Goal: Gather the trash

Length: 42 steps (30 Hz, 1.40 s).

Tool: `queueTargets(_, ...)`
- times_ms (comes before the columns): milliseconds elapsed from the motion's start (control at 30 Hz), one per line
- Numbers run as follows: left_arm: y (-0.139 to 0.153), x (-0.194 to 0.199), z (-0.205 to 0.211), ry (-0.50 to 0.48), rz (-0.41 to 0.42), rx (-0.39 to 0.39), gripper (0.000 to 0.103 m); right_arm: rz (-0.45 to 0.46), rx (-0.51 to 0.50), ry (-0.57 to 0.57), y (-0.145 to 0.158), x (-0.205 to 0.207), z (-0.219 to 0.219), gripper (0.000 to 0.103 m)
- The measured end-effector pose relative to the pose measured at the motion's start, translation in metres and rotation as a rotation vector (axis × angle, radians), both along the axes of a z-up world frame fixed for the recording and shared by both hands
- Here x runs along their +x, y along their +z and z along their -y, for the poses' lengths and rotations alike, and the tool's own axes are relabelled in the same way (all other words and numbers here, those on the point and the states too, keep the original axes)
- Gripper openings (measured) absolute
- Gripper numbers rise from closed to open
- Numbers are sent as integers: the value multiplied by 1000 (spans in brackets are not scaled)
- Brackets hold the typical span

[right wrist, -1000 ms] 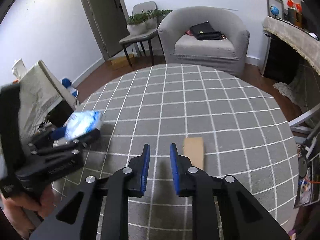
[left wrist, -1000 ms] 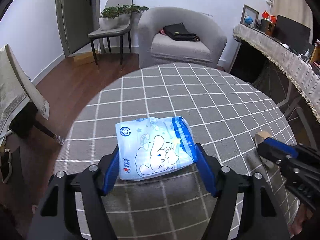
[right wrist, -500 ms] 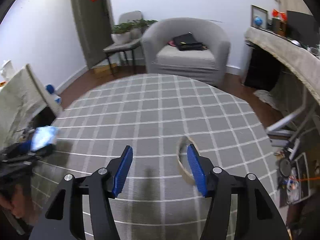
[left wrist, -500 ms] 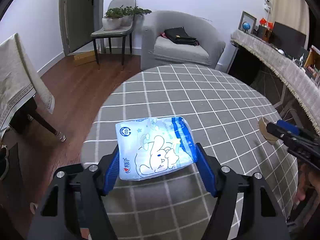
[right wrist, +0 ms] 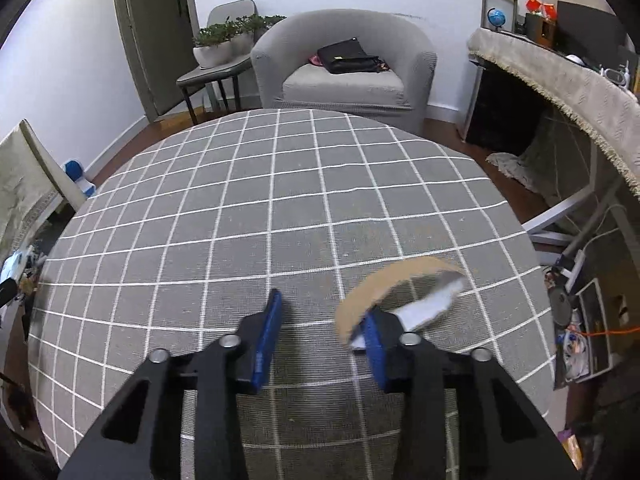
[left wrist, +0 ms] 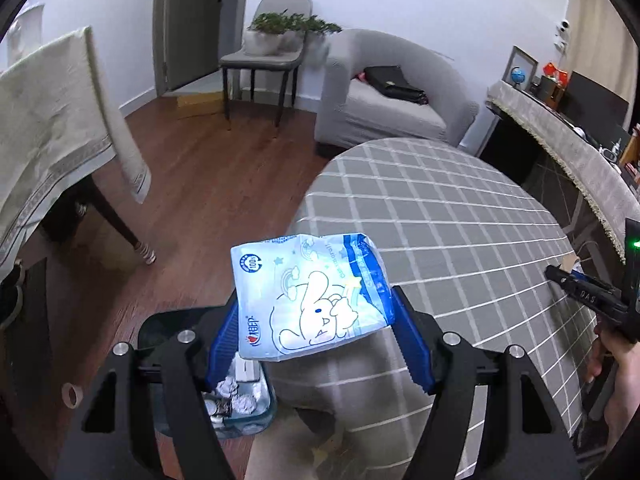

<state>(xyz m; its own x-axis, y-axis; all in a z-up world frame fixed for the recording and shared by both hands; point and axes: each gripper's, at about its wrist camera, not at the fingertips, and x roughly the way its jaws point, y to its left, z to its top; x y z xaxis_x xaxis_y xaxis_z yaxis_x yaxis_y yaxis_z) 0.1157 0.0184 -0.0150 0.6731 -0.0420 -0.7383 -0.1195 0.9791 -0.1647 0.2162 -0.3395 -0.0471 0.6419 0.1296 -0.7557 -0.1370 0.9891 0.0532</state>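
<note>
My left gripper [left wrist: 316, 336] is shut on a blue and white tissue pack [left wrist: 310, 300] printed with a cartoon rabbit. It holds the pack in the air past the left edge of the round table [left wrist: 460, 216], above a dark trash bin [left wrist: 240, 400] on the floor that holds crumpled paper. My right gripper [right wrist: 324, 340] is open over the table [right wrist: 280, 200]. A curved piece of brown cardboard [right wrist: 384, 284] rests against the outer side of its right finger [right wrist: 376, 344], not between the fingers.
A chair with a beige cloth [left wrist: 60, 120] stands left of the bin. A grey armchair [left wrist: 388, 100] with a black bag, a chair with plants [left wrist: 276, 40] and a long sideboard [left wrist: 568, 148] stand beyond the table. Clutter lies on the floor at the right [right wrist: 580, 340].
My left gripper has carried the tissue pack left, off the table and over the bin. My right gripper has opened and the cardboard now lies outside its right finger.
</note>
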Motion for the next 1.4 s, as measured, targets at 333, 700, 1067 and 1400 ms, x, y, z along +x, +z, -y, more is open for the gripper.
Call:
queueTargets(333, 3, -21, -45, 43, 21, -19, 72, 1, 52, 23, 8, 6, -23, 11)
queueTargets(700, -26, -29, -105, 133, -57, -37, 72, 42, 75, 192, 35, -8, -116, 11)
queueTargets(1067, -57, -38, -134, 137, -112, -15, 72, 30, 137, 359, 51, -30, -207, 11)
queueTargets(1400, -97, -37, -150, 106, -208, -21, 72, -21, 203, 499, 48, -49, -282, 11)
